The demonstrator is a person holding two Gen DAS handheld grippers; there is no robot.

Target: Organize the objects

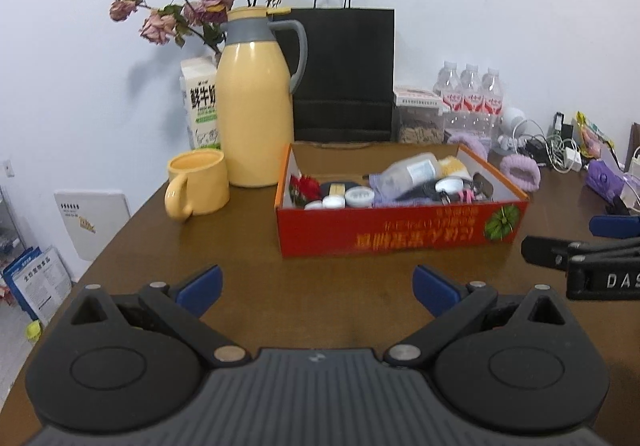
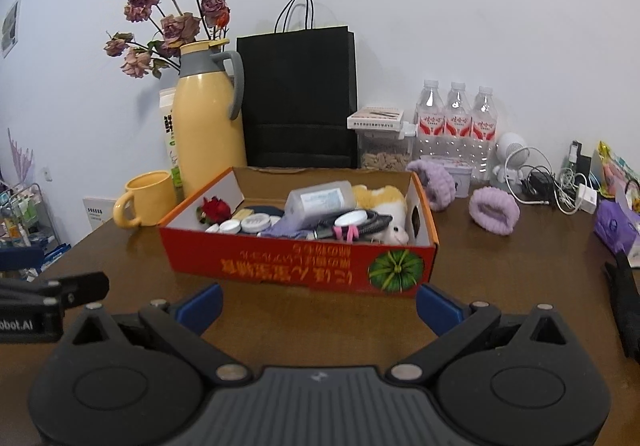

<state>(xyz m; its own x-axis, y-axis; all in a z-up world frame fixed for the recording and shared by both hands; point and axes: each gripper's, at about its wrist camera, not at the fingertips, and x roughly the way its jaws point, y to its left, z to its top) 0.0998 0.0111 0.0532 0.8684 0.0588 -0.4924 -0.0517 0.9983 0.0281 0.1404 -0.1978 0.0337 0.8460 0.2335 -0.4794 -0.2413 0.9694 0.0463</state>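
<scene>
Your left claw [image 1: 316, 284] and right claw [image 2: 318, 302] both released, jaws spread wide, nothing between them, low over the brown surface [image 1: 224, 242]. Red box [image 2: 298, 264] just beyond, packed with a clear bottle [image 2: 320, 199], small jars, plush toy. Far left: yellow mug [image 1: 198, 183], yellow jug [image 1: 256, 101]. Purple scrunchie [image 2: 494, 211] right of box.

White letters "DAS" stand on the black body of the right gripper [image 1: 600, 280], seen at the edge of the left wrist view, and "obot.AI" stands on the left gripper [image 2: 28, 326] in the right wrist view. The milk carton [image 1: 200, 105] bears large Chinese characters, "鲜牛" readable. The red box [image 2: 300, 266] carries yellow Chinese print, upside down and too blurred to read.
</scene>
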